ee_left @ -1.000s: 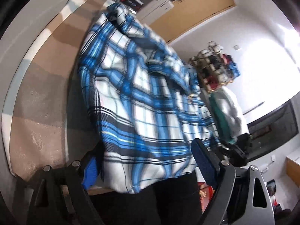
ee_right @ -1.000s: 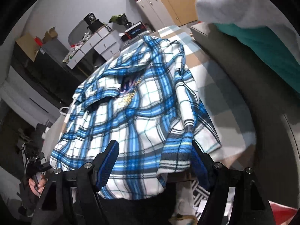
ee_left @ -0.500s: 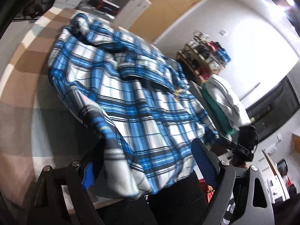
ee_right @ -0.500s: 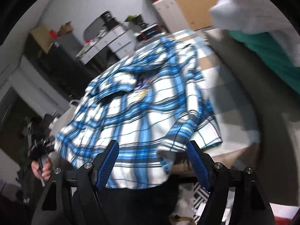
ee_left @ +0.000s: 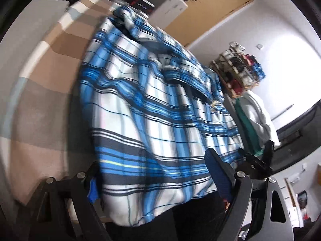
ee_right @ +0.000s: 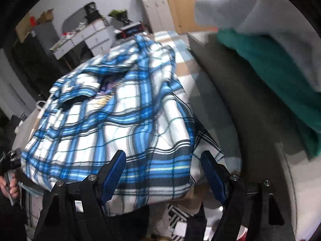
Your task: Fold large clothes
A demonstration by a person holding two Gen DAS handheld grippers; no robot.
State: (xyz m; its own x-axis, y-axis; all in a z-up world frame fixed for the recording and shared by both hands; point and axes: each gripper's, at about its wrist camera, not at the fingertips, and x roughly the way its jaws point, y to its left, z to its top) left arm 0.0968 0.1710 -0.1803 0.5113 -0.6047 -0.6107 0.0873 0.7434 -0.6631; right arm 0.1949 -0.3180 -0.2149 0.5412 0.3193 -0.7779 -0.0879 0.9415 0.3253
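Note:
A large blue, white and black plaid shirt (ee_left: 152, 108) lies spread on a table covered by a beige and grey checked cloth (ee_left: 46, 84). Its near hem hangs over the table's front edge. My left gripper (ee_left: 152, 178) is open, its blue-padded fingers on either side of the hem's left part. In the right wrist view the same shirt (ee_right: 112, 116) fills the middle. My right gripper (ee_right: 162, 178) is open, its fingers wide apart around the hem near the shirt's right corner. Neither gripper holds the cloth.
A pile of green and white clothes (ee_right: 270, 60) lies on a dark surface at the right. White drawers (ee_right: 84, 40) and cabinets (ee_left: 170, 4) stand behind the table. A cluttered shelf (ee_left: 238, 66) is by the wall. The other gripper shows at the left edge (ee_right: 10, 160).
Both views have swung and are blurred by motion. The shirt's hem has dropped back down over the front edge; the raised right corner fold seen half a second ago has flattened.

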